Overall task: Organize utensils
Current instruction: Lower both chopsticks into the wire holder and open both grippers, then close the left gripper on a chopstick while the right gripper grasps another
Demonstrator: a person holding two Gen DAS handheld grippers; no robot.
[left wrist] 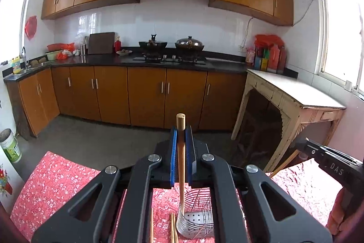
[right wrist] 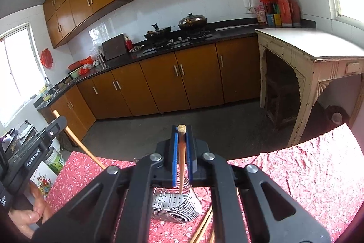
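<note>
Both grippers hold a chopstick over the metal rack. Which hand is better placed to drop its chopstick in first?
Probably the right gripper: its chopstick tip hangs over the rack's open middle. The left gripper's chopstick sits at the rack's curved end.
</note>
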